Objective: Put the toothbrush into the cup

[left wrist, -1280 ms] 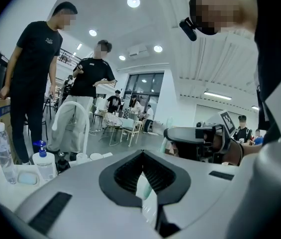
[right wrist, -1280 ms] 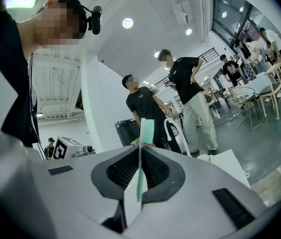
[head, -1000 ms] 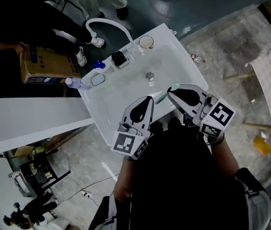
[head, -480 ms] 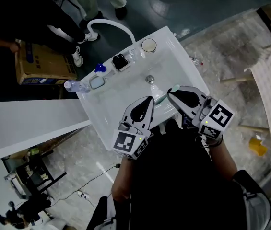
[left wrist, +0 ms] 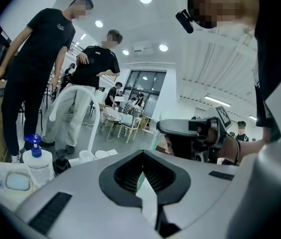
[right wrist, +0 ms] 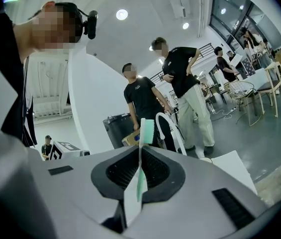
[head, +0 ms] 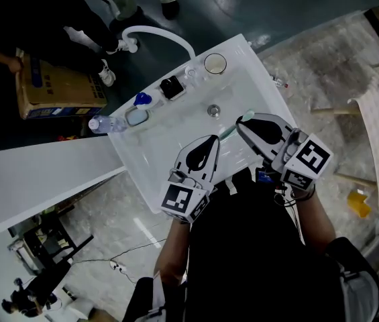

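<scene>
**A:** Head view first. Where is the toothbrush?

**B:** The mint-green plastic toothbrush [head: 228, 132] spans the gap between the two tools, above the glossy white rectangular sink [head: 159, 139]. It lies right of centre in the frame, with its bristled end at the right gripper [head: 241, 123] and its handle reaching the left gripper [head: 209, 141]. The round pale cup [head: 214, 64] stands well apart, on the sink's far ledge near the upper middle.

**A:** What else is on that ledge?

**B:** A black blocky object [head: 171, 86], a blue-topped pump bottle [head: 142, 99], a pale soap dish [head: 136, 117] and a clear plastic bottle [head: 105, 123]. A white curved hose [head: 159, 34] arches beyond them. The metal drain [head: 213, 111] sits between the toothbrush and the cup. A cardboard box [head: 58, 89] is at the upper left.

**A:** And the left gripper view?

**B:** It shows what the head view cannot. The grey matt jaws stand narrow, with a pale green strip of handle pinched in the slit between ribbed black pads. The right gripper faces in from the right of the frame. A person in a black T-shirt [left wrist: 41, 59] stands at the upper left.

**A:** And the right gripper view?

**B:** Its jaws are closed on the handle too. The flat bristle block stands clear above them at centre, in front of two standing people and a dark bin [right wrist: 111, 128].
</scene>
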Demonstrator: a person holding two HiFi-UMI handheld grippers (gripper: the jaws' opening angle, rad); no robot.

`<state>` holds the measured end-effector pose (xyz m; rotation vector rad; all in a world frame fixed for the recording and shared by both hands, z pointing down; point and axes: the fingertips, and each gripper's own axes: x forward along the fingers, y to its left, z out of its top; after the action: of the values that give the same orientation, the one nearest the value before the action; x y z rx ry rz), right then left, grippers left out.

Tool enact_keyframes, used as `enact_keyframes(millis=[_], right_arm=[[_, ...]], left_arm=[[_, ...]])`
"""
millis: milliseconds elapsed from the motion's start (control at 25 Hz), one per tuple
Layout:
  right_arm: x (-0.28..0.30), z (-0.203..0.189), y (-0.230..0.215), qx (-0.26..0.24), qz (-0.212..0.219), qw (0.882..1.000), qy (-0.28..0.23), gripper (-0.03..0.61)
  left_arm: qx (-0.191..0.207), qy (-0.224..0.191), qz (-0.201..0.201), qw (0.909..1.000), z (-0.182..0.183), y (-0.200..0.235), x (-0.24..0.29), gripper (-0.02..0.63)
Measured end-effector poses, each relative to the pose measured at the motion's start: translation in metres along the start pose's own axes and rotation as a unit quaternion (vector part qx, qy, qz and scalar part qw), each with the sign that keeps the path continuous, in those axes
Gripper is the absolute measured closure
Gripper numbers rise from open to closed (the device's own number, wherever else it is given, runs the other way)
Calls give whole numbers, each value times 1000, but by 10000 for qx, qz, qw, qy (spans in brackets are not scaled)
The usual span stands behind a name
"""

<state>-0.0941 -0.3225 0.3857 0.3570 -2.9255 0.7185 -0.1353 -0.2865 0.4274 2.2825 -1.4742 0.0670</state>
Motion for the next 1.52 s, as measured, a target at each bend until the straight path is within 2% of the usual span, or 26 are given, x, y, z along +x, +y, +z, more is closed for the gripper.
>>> enact_keyframes(millis=[600, 1200, 1520], right_arm=[[45, 15, -74, 13, -165, 9998, -92, 550], [79, 39, -139, -222, -271, 9988, -340, 549], [94, 39, -179, -236, -523, 9971, -508, 549]], left_arm=[[36, 263, -51, 9996, -10, 50, 47, 604], [-177, 340, -146, 9992, -27, 69, 87, 604], [-255, 413, -123, 9987, -39, 73, 91, 604]])
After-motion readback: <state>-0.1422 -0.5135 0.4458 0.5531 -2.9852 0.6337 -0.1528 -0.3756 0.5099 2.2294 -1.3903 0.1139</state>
